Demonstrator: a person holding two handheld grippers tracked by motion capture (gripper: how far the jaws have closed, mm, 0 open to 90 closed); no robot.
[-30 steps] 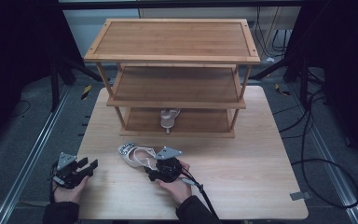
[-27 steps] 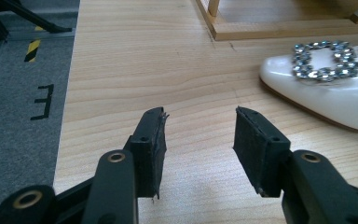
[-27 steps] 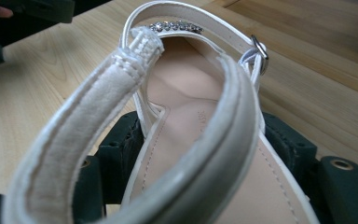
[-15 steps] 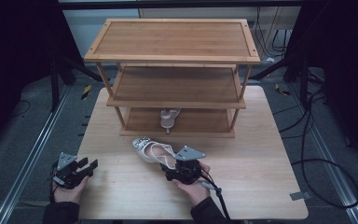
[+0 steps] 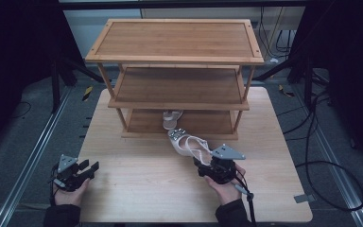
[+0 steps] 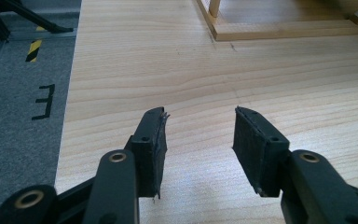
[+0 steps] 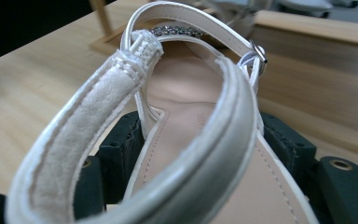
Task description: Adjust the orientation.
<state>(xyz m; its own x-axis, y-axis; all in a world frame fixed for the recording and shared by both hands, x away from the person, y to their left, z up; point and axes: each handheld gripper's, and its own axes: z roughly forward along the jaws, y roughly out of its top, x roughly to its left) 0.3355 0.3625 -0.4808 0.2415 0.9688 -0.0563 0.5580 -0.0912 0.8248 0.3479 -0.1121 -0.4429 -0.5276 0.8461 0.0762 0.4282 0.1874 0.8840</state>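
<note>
- High view: the sandal sticks out from the jaws of the right gripper, pointing away from the person toward the rack. Its heel end is at the jaws, and its toe end is just in front of the lowest shelf.
- High view: the sandal is white, with thin straps and a dark sparkling band near the toe. It is above the table, near the middle, a little to the right.
- High view: a 2nd sandal of the same pale color lies on the lowest shelf of the rack, close to the toe of the held one.
- High view: the left gripper is at the left front edge of the table, well apart from both sandals. Its jaws are spread and nothing is between them.
- Left gripper view: the 2 jaws stand wide apart over bare wood of the table. The pads touch nothing. A corner of the rack is far ahead.
- Right gripper view: the sandal is very near to the camera. The beige insole goes between the 2 jaws, and the white heel strap curves over them.
- Right gripper view: the buckle and the sparkling band are farther along. The jaws are pinching the sole from both sides.
</note>
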